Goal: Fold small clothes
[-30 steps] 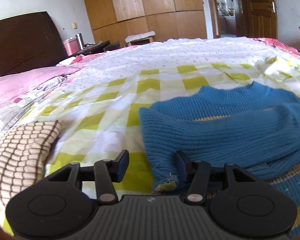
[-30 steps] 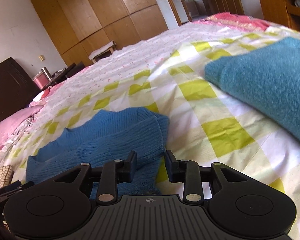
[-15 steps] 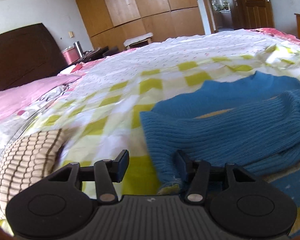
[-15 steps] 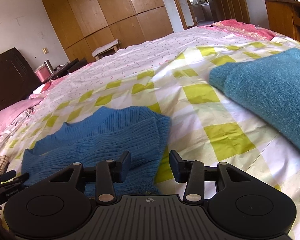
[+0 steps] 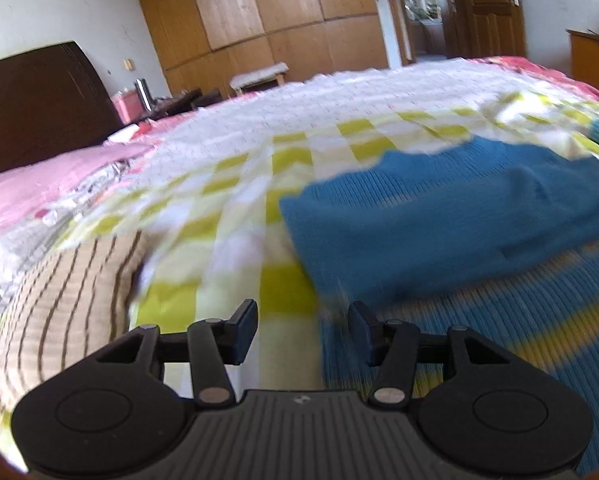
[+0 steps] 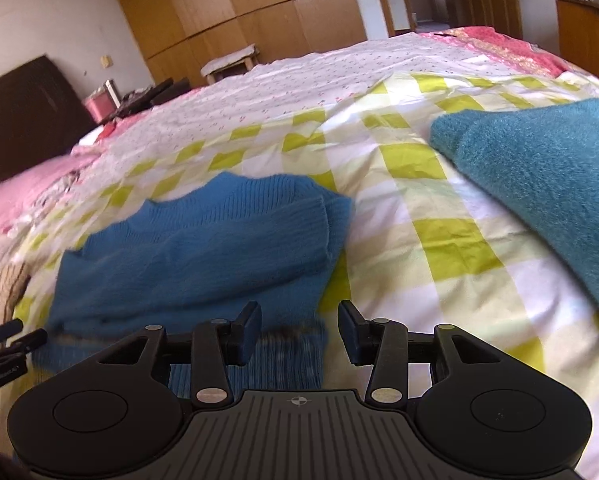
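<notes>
A blue knit sweater (image 5: 439,232) lies on the checked bed cover (image 5: 239,216), its sleeves folded across its body. My left gripper (image 5: 303,332) hovers open at the sweater's left edge, with bare cover between its fingers. In the right wrist view the same sweater (image 6: 203,256) fills the lower left. My right gripper (image 6: 299,334) is open over the sweater's lower right corner; the hem lies below the gap and the pads do not press on it. The left gripper's tips (image 6: 7,344) show at the far left of that view.
A beige striped garment (image 5: 59,300) lies left of the sweater. A folded teal fuzzy garment (image 6: 539,184) sits to the right on the bed. A pink pillow (image 5: 39,184) and a dark headboard (image 5: 31,100) are at the far left. Wooden wardrobes stand behind.
The left gripper has drawn back and leftward off the sweater's cuff, bringing the striped garment closer. The right gripper's jaws have widened and it has shifted a little over the sweater's corner.
</notes>
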Demonstrator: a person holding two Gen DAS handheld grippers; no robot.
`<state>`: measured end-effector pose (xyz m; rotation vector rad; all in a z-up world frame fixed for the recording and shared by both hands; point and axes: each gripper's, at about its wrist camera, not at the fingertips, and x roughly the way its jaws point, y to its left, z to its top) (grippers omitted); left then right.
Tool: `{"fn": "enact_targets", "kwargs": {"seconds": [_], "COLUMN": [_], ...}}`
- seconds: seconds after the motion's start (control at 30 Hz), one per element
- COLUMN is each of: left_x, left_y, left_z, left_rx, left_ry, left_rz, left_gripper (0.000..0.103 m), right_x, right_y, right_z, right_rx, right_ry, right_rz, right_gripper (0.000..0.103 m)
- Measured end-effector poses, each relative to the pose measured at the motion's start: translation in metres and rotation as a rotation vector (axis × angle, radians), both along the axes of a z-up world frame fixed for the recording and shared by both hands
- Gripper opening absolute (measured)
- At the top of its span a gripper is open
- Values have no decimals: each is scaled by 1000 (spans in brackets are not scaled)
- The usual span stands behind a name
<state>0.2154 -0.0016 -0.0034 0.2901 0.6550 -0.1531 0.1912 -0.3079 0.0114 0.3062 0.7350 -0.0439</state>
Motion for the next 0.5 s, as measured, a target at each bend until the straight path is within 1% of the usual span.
{"fn": "enact_targets", "kwargs": {"seconds": [0.07, 0.17, 0.23, 0.33, 0.43, 0.5], "left_x": [-23, -56, -75, -102, -122, -132], "left_y": [5, 11, 15, 21, 23, 24], "left_z": [-1, -5, -6, -5, -7, -7], "left_rx": [-5, -33, -59, -111, -122, -133], "left_ry": [25, 81, 120, 170, 199, 213], "left_rz": [-22, -45, -47, -50, -67, -79], "left_gripper": [56, 56, 56, 56, 56, 56], "right_x": [-20, -51, -71, -103, -126, -136], "right_y": [4, 7, 8, 9, 12, 17], "right_z": [2, 3, 2, -2, -7, -8], "right_rx": [-32, -40, -33, 17, 31, 20], "right_ry": [24, 75, 113, 177, 230, 236], "right_rz": [37, 79, 97, 120, 128, 139], "right_gripper": [42, 42, 42, 42, 42, 42]}}
